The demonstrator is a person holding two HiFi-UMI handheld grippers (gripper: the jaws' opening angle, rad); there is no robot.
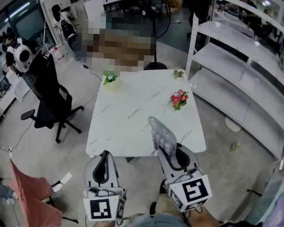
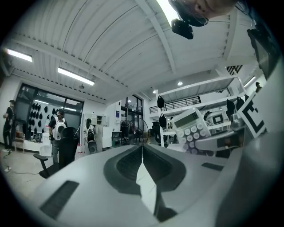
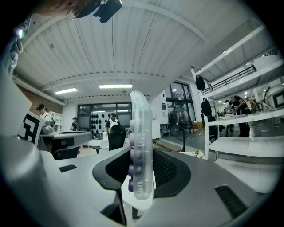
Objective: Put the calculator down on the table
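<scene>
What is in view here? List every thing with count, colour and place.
table: one, white marbled, centre
calculator: one, pale translucent, held over the table's near right
flowers: one bunch, red, table's right side
small plants: two, green, table's far corners
office chair: one, black, left of table
floor fan: one, black, beyond table
shelving: one unit, white, right
cloth: one, salmon, lower left
people: a few, dark-clothed, far background
left gripper: one, grey, shut, empty
right gripper: one, grey, shut on calculator

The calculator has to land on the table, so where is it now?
In the head view, the calculator is held in the right gripper, above the near right part of the white table, short of the red flowers.
</scene>
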